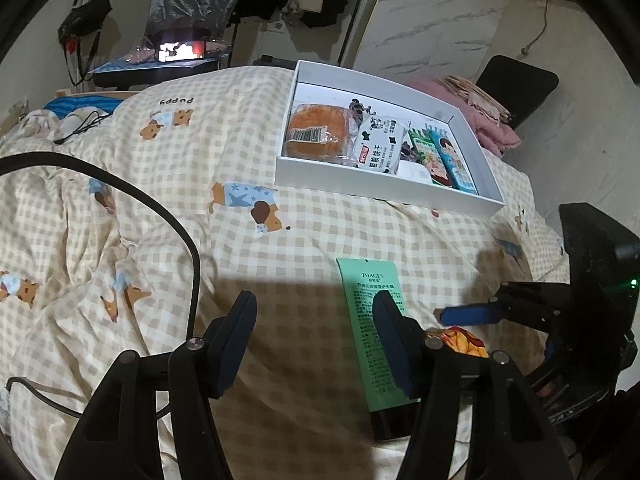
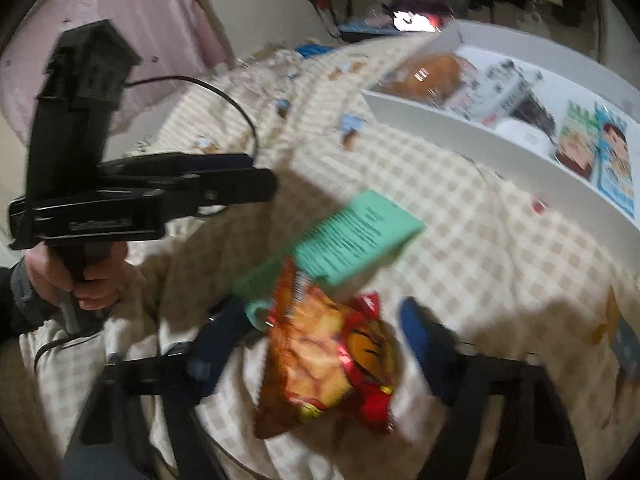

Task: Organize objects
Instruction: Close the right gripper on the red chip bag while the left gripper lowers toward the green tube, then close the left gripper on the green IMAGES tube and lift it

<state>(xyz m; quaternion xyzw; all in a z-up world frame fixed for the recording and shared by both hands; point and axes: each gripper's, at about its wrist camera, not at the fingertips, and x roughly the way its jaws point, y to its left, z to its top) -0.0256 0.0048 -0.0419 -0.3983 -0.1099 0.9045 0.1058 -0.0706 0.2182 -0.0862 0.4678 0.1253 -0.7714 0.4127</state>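
Observation:
A green tube with a dark cap (image 1: 376, 332) lies on the checked bedspread, partly behind the right finger of my left gripper (image 1: 316, 340), which is open and empty above the bed. A red and orange snack bag (image 2: 328, 364) lies beside the tube (image 2: 352, 232), between the open fingers of my right gripper (image 2: 320, 340); I cannot tell whether they touch it. The bag's corner shows in the left wrist view (image 1: 460, 340), with the right gripper (image 1: 472, 316) over it. The right wrist view is blurred.
A white shallow box (image 1: 384, 190) stands further back on the bed, holding a wrapped orange bun (image 1: 316, 132), a black-and-white snack packet (image 1: 378, 146) and green and blue packets (image 1: 440, 156). A black cable (image 1: 160, 208) loops across the left. The bed edge falls away at right.

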